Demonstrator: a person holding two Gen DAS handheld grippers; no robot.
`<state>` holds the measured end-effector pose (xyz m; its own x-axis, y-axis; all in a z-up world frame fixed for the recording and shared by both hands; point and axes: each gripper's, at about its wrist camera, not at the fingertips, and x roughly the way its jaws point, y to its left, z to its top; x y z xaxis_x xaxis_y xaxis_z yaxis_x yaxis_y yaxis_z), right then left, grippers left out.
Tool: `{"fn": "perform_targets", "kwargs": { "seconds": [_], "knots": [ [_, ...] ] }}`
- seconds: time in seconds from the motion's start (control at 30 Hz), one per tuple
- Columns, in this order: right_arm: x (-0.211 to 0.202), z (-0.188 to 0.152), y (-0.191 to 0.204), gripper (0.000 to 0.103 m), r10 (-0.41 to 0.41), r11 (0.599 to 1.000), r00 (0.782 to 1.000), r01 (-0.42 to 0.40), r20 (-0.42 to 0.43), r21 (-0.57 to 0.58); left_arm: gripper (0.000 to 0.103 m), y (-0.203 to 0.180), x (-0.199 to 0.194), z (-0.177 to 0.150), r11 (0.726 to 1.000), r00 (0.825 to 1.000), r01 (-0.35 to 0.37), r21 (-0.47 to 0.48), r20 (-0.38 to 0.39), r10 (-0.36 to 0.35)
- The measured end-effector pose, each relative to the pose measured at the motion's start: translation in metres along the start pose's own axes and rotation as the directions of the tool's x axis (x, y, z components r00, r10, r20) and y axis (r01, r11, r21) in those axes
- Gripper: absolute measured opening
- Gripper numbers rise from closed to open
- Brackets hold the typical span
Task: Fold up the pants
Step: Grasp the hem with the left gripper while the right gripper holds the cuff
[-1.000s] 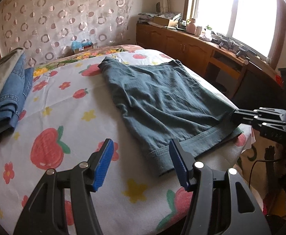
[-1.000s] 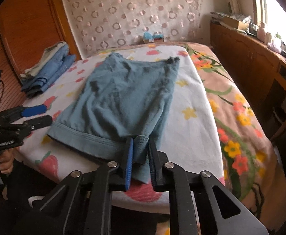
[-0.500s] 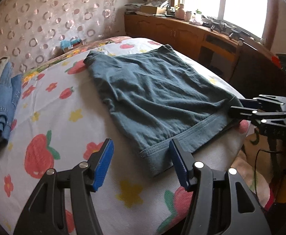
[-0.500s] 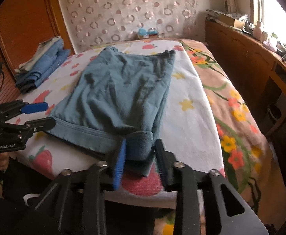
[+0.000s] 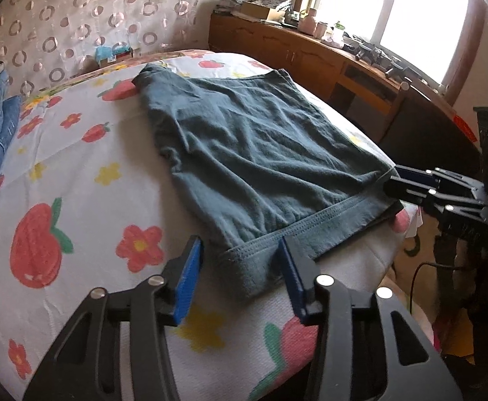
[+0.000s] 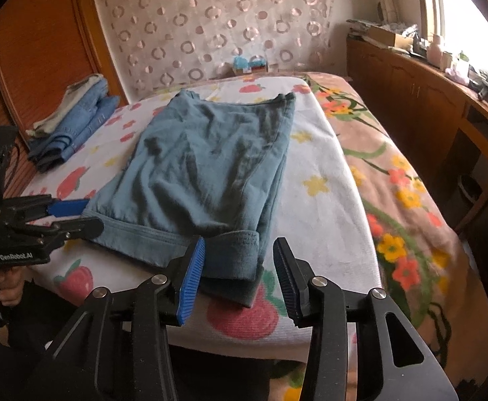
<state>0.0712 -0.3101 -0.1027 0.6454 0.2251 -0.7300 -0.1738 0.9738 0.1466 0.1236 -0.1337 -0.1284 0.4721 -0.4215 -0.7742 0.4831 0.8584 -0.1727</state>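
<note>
Teal cotton pants [image 5: 264,153] lie flat on the strawberry-print sheet [image 5: 76,180] of the bed, already doubled over, with the hemmed end at the near edge and the far end toward the headboard curtain [image 6: 210,23]. Long axis runs from near edge to head of the bed, hem pointing at the person.

Left gripper [image 5: 240,277]: fingers part-way apart and closing, the near left hem corner between them, pads not yet pressing on it. Right gripper [image 6: 238,275]: fingers part-way apart and opening, the right hem corner lying between them, loose.

Risks, as judged:
- The right corner overhangs the near edge of the bed; with nothing gripping it, it could sag and pull the layers askew
- The left pads may catch only the top layer, so the stack would split on lifting
- One corner held and one free would skew the fold line

Folded jeans [image 6: 73,123] sit at the far left edge, well apart
</note>
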Motion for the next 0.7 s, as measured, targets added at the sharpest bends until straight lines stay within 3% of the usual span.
{"fn": "perform_targets", "kwargs": {
  "seconds": [0.23, 0.5, 0.7],
  "knots": [
    [-0.003, 0.003, -0.006, 0.043, -0.002, 1.0, 1.0, 0.002, 0.014, 0.022, 0.013, -0.004, -0.009, 0.002, 0.999, 1.0, -0.001, 0.039, 0.028, 0.0],
    [-0.001, 0.004, -0.002, 0.043, 0.017, 1.0, 1.0, -0.017, 0.011, 0.026, 0.013, 0.005, -0.013, 0.003, 1.0, 1.0, 0.001, 0.012, 0.028, -0.001],
    [0.013, 0.002, 0.002, 0.044, 0.013, 1.0, 1.0, -0.013, -0.022, 0.026, 0.025, 0.009, -0.003, 0.0, 1.0, 1.0, -0.023, -0.017, -0.003, 0.023]
  ]
}}
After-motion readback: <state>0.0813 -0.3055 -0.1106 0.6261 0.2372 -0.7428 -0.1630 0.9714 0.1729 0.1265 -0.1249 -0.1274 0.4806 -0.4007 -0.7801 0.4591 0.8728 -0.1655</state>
